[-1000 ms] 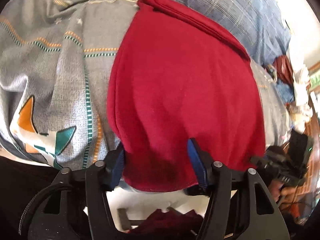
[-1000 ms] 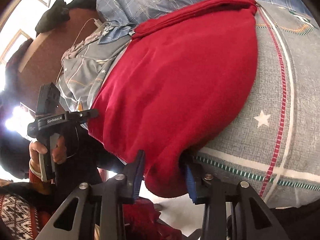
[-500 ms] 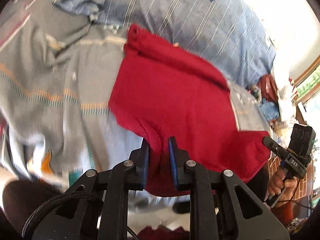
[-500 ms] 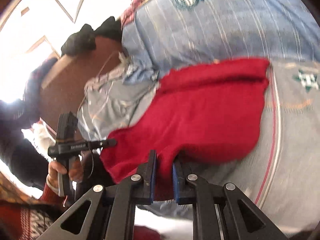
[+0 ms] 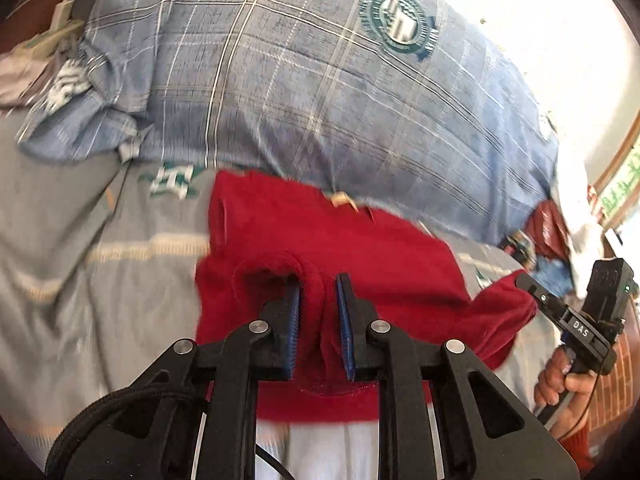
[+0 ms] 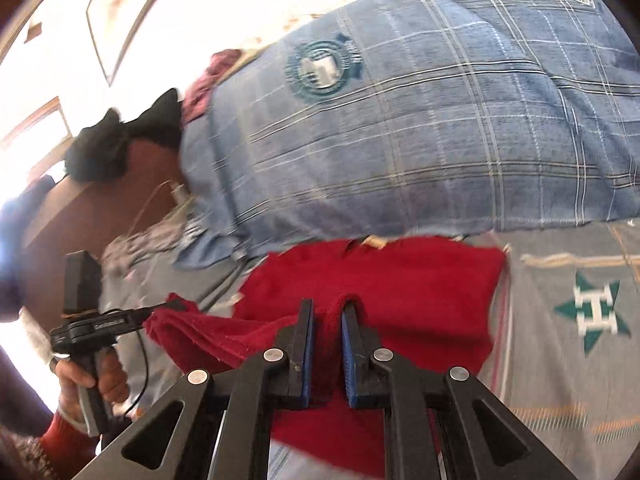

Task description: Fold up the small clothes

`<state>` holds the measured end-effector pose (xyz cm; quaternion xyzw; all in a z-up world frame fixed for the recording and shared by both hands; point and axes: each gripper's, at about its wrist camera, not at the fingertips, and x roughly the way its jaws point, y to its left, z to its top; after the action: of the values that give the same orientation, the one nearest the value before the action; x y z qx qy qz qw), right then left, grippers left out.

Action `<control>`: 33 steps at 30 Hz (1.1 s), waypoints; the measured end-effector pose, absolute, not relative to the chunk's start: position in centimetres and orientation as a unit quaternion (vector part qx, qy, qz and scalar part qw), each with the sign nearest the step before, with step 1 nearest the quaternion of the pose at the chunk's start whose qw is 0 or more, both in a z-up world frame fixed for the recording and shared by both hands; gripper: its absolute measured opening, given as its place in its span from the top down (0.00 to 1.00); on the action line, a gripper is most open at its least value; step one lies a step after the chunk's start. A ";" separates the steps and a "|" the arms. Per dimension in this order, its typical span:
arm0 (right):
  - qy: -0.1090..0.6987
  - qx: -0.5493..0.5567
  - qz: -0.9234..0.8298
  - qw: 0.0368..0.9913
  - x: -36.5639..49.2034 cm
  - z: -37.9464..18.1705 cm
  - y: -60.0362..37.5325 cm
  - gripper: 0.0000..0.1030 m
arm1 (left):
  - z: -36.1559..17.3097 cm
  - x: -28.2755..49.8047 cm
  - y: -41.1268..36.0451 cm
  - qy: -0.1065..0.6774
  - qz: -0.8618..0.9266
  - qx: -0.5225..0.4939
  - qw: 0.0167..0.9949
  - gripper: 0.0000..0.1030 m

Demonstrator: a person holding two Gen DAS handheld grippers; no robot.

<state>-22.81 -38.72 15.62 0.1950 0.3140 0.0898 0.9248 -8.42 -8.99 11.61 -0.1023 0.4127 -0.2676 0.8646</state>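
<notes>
At the near edge of the bed [image 5: 80, 280], the red garment [image 5: 360, 248] lies partly flat on the grey sheet, its far edge touching the blue plaid pillow [image 5: 320, 80].

Left claw [image 5: 318, 312]: pressed together on a raised fold of the garment's near hem. Right claw [image 6: 328, 332]: likewise pinching a ridge of the same hem. Both pinches are lifted off the sheet; cloth sags between them. In the left view the right claw appears at the right, with a red corner bunched at its tip; in the right view the left claw shows at the left, holding the other corner.

Key relation: the held hem runs left–right, roughly parallel to the near bed edge and to the far edge at the pillow. The unheld body of the garment lies straight ahead of both claws, towards the pillow. Each claw is nearest its own corner.

Judgement: fold in progress, near hem likely to be carried forward over the flat part. Risk: uneven travel would skew the crease. Frames are motion-blurred; exact hem alignment cannot be told.
</notes>
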 end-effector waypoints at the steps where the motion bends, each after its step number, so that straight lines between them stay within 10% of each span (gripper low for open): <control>1: 0.316 0.196 0.081 0.925 -21.5 15.3 -39.4 0.89 | 11.3 -6.8 -9.4 0.415 -0.260 -0.104 0.866 0.85; 11: 0.375 0.225 0.023 0.899 -9.9 10.1 -44.9 0.87 | 6.5 3.1 -12.3 0.465 -0.224 -0.115 0.849 0.83; 16: 0.355 0.252 -0.026 0.900 -11.1 9.8 -48.0 0.47 | 7.6 3.8 -11.5 0.465 -0.239 -0.127 0.843 0.47; 18: 0.326 0.272 -0.028 0.905 -13.3 11.1 -49.0 0.47 | 8.9 3.4 -10.9 0.443 -0.230 -0.130 0.856 0.28; 33: 0.454 0.127 -0.053 0.880 -7.0 5.7 -44.4 0.61 | 1.4 6.0 -13.1 0.515 -0.122 -0.049 0.847 0.27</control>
<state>-6.95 -44.42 5.70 0.1270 0.4539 -0.0526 0.8804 6.05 -13.06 1.38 -0.0493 0.5152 -0.1217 0.8469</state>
